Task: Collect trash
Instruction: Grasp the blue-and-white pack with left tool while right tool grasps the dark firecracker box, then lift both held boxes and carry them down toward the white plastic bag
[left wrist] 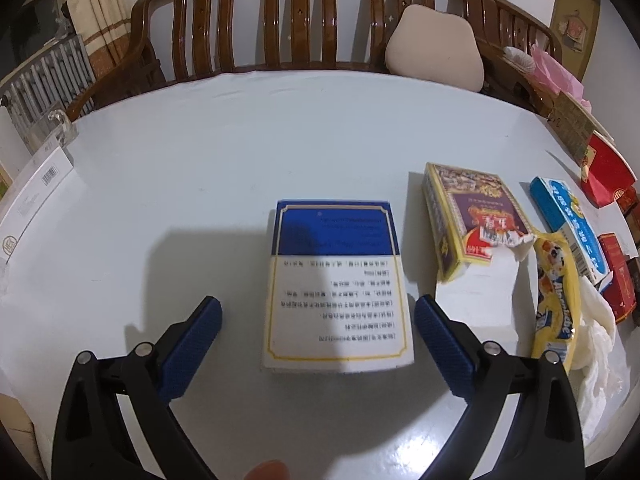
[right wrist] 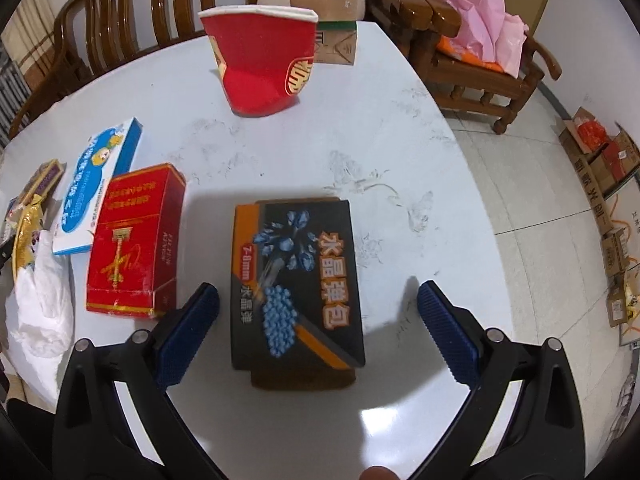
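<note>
- My left gripper stands wide open with nothing in it; the blue-and-white box lies flat on the white table, straight ahead, its near end between my two blue pads.
- That box's long axis runs away from me, in line with the fingers; so the jaws face its two long sides, and closing them would pinch it across its short width; the right-hand pad is just beside the box, the left-hand pad stands further off.
- My right gripper is likewise spread wide and empty; the black box with blue beads lies flat directly ahead, its near half between the pads, long axis again pointing away.
- Each tool is tilted down toward the tabletop, looking along its own box; whether the pads touch the table I cannot tell.
- Each hand is nearest its own box; the left has the blue-and-white one, the right the black one; neither needs to cross over.
- Other litter lies between the two: a yellow-and-purple box, a yellow wrapper, crumpled white tissue, a blue-and-white carton, a red box just beside my right tool's left pad; a red paper cup stands further off.
- I judge no box is gripped yet; no bin shows in either view.
</note>
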`<state>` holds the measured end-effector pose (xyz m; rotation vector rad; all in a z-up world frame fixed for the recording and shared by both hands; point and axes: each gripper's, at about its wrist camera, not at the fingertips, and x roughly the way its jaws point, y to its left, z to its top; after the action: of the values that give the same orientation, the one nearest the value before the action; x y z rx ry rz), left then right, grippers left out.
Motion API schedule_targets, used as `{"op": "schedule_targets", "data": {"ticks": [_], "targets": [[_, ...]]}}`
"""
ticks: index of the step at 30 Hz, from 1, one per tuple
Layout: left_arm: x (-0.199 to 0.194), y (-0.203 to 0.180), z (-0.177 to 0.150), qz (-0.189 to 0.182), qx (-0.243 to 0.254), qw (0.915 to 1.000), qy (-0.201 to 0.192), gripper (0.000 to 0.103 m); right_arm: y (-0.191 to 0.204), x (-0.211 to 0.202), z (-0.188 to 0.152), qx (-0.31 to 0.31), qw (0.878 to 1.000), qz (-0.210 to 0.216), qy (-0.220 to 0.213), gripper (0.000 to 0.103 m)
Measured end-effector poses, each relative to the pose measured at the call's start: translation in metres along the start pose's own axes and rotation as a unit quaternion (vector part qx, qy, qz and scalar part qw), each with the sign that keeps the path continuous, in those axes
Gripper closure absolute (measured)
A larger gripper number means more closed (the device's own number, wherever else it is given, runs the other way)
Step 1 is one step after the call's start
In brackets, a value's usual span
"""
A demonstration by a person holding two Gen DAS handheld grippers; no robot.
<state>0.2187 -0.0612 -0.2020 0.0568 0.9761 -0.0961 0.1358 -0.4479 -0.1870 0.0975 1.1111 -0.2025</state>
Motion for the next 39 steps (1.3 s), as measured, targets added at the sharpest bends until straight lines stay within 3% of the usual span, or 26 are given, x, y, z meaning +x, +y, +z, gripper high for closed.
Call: {"op": "schedule_targets", "data": {"ticks": [4, 7, 10, 12, 15, 28, 39], "targets": [[0.001, 0.001, 0.001, -0.001, 0.001, 1.0000, -0.004, 0.012, 0.000, 0.003, 0.003, -0.005, 1.000, 0.004, -0.006, 0.006], [-0.001, 0.001, 0.002, -0.001, -0.001, 0.9999, -0.012, 0.024, 0.001, 0.002, 0.003, -0.007, 1.000, 0.005, -0.013, 0.012], [-0.003, 0.000, 0.003, -0.003, 0.001, 0.9999, -0.012, 0.035, 0.003, 0.000, 0.004, -0.007, 1.000, 0.006, -0.023, 0.024], [-0.005, -0.001, 0.002, -0.005, 0.005, 0.9999, -0.014, 0.044, 0.003, -0.002, 0.005, -0.006, 1.000, 0.004, -0.027, 0.037], [-0.006, -0.003, 0.001, -0.005, 0.003, 0.9999, -0.014, 0.044, 0.004, -0.005, 0.005, -0.006, 0.999, 0.001, -0.032, 0.051], [-0.023, 0.005, 0.000, -0.004, -0.004, 0.9997, -0.024, 0.044, 0.003, -0.008, 0.002, 0.006, 0.999, 0.006, -0.032, 0.052], [-0.064, 0.009, -0.003, -0.005, -0.005, 0.9989, -0.047, 0.044, 0.004, -0.050, -0.001, 0.007, 0.998, 0.012, -0.063, 0.052]]}}
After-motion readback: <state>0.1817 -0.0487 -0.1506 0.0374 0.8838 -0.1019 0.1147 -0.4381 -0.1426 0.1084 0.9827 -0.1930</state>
